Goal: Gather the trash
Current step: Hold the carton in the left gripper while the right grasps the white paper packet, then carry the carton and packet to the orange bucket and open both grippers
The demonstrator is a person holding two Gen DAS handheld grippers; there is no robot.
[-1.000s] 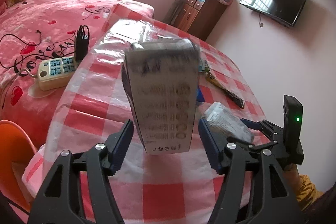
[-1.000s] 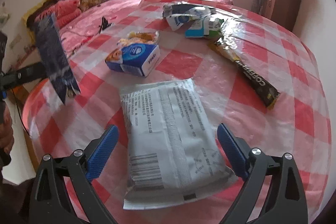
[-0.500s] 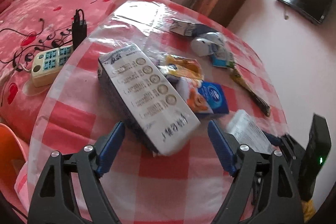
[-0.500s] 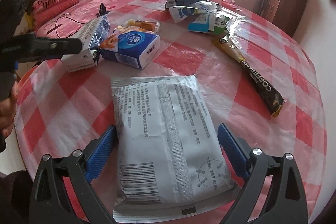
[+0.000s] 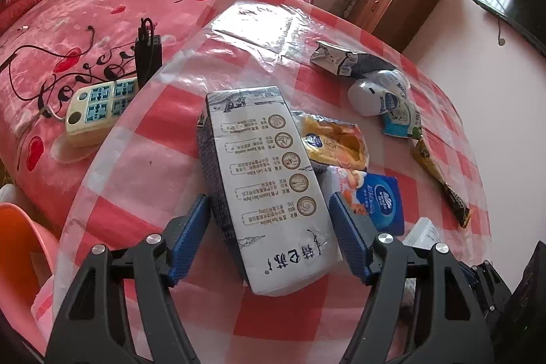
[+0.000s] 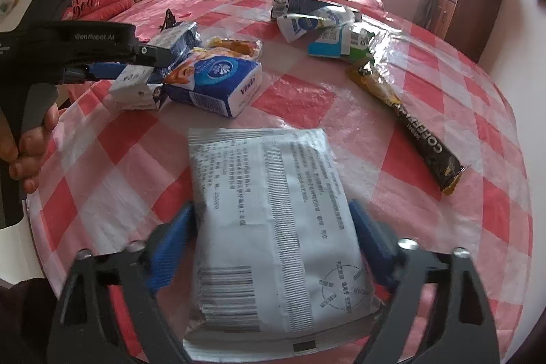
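A white and dark milk carton [image 5: 269, 179] lies flat on the checked table [image 5: 143, 179], between the fingers of my left gripper [image 5: 267, 199]. Its jaws are closing, with a thin gap still showing at the right pad. The right wrist view shows this gripper [image 6: 136, 70] at the left, around the carton [image 6: 136, 91]. A flat white packet [image 6: 273, 227] with a barcode lies between the blurred fingers of my right gripper [image 6: 271, 207]. Those jaws are closing on its edges, and I see no clear press.
A blue tissue pack [image 6: 218, 80], a yellow snack wrapper [image 5: 338, 142], a long coffee stick wrapper [image 6: 416, 131] and crumpled milk pouches [image 6: 314, 22] lie further back. A power strip [image 5: 95, 111] rests on the pink bed. An orange chair [image 5: 17, 248] stands left.
The carton, held upright in the air a second ago, now lies on the table with the left jaws let go and narrowing again. The right jaws have narrowed around the white packet.
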